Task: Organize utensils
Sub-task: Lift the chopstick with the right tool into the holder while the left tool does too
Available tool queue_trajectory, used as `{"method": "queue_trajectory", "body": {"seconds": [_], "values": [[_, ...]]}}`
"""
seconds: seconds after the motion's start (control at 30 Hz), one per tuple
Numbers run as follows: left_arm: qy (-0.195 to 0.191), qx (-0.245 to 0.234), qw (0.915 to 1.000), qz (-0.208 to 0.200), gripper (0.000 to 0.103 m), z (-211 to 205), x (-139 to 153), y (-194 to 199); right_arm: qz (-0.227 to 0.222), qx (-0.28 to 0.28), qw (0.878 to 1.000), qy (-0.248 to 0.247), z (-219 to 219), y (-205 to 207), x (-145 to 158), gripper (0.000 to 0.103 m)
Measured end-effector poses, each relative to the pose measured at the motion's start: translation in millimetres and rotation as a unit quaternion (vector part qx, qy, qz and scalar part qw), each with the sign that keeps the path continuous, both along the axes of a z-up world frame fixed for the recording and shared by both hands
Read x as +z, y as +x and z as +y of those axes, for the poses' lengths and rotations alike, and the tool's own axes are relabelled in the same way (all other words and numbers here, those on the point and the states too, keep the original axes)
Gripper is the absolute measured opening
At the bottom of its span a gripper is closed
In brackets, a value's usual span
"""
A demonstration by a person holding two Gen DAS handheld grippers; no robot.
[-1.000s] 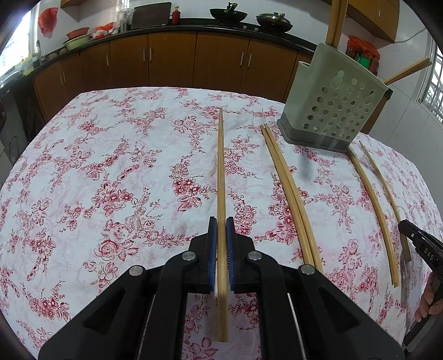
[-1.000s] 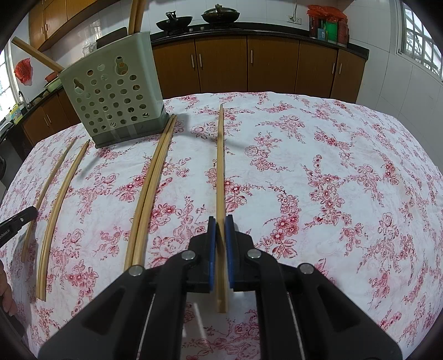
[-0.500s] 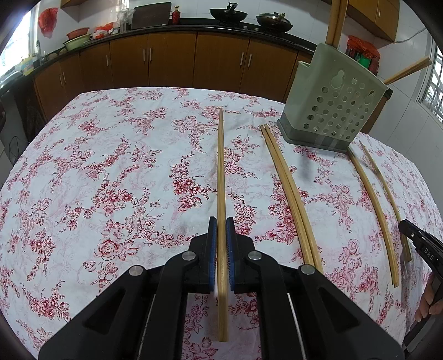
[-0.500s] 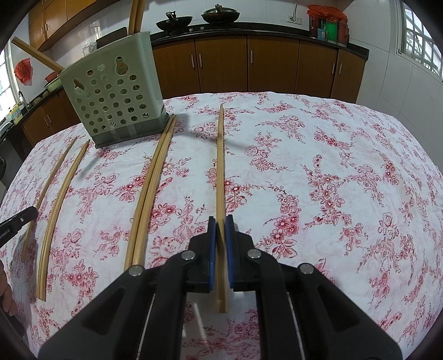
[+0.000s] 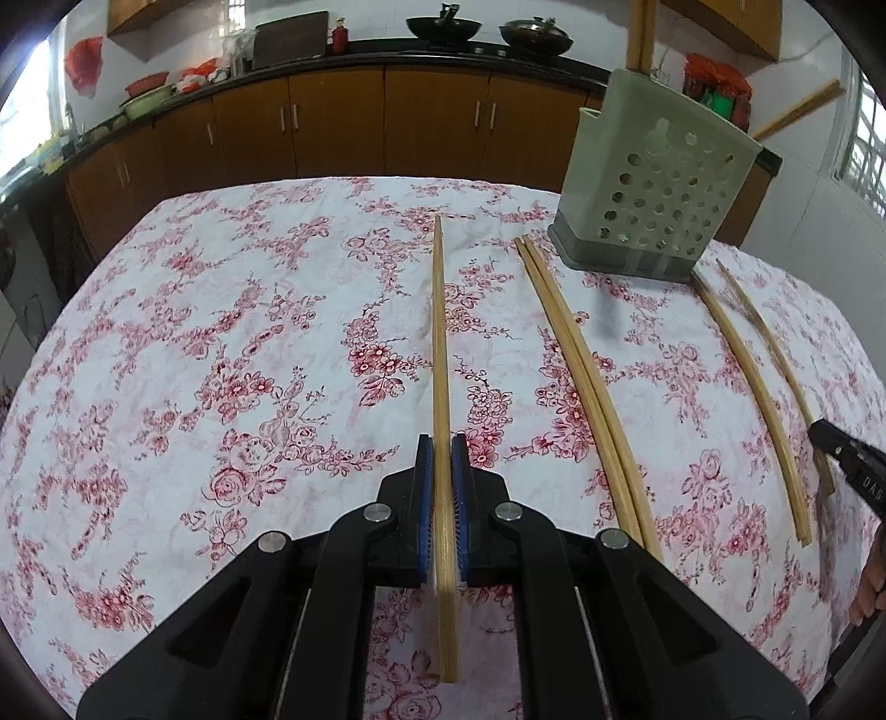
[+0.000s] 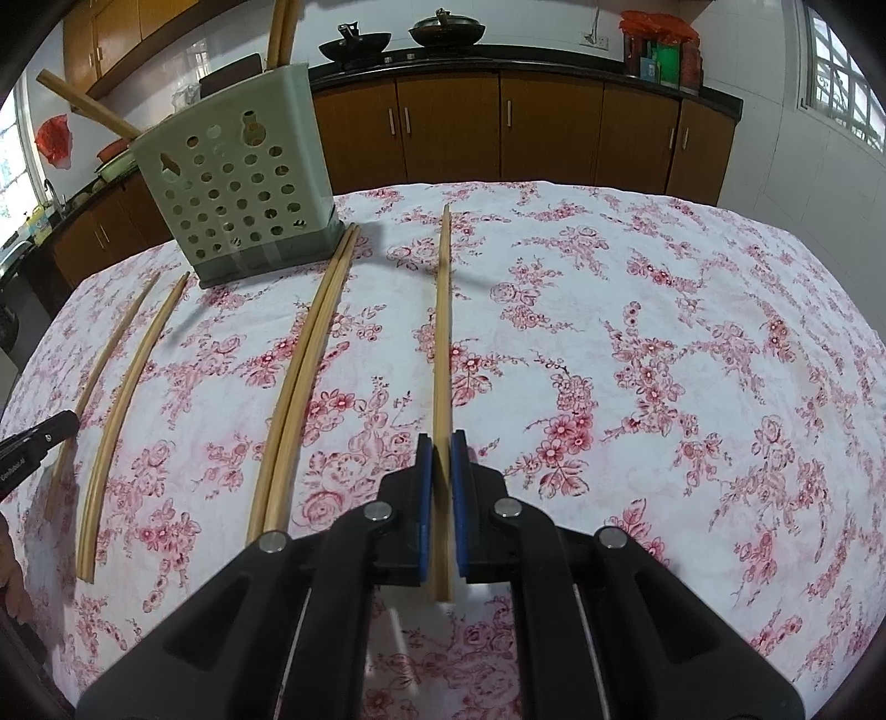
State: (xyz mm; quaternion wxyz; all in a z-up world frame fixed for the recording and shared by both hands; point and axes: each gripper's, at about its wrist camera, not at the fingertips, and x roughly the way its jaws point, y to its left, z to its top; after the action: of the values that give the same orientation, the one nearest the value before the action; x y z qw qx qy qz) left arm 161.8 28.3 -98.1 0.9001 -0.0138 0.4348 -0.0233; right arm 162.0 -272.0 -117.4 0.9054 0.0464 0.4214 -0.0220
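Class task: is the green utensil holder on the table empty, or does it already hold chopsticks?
Not empty: chopsticks stick up out of the utensil holder.

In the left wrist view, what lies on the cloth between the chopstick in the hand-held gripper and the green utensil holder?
A pair of chopsticks lying side by side, between the gripped chopstick and the utensil holder, seen in the left wrist view.

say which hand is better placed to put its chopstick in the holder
Close call, probably right. The left gripper is shut on the left chopstick, the right gripper on the right chopstick, with the holder similarly far from both. The right chopstick is gripped nearer its back end, so more length leads in.
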Motion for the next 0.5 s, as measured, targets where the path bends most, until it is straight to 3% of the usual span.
{"method": "queue_trajectory", "body": {"seconds": [0.17,0.5], "values": [[-0.011,0.001,0.9996,-0.027,0.007,8.6,21.2,-8.0,-0.045,-0.006,0.999,0.003,-6.6,-12.3,25.4,0.008],[-0.057,0.022,0.9880,-0.141,0.007,25.1,114.3,-12.0,-0.164,-0.015,0.986,-0.004,-15.5,-25.7,106.5,0.008]]}}
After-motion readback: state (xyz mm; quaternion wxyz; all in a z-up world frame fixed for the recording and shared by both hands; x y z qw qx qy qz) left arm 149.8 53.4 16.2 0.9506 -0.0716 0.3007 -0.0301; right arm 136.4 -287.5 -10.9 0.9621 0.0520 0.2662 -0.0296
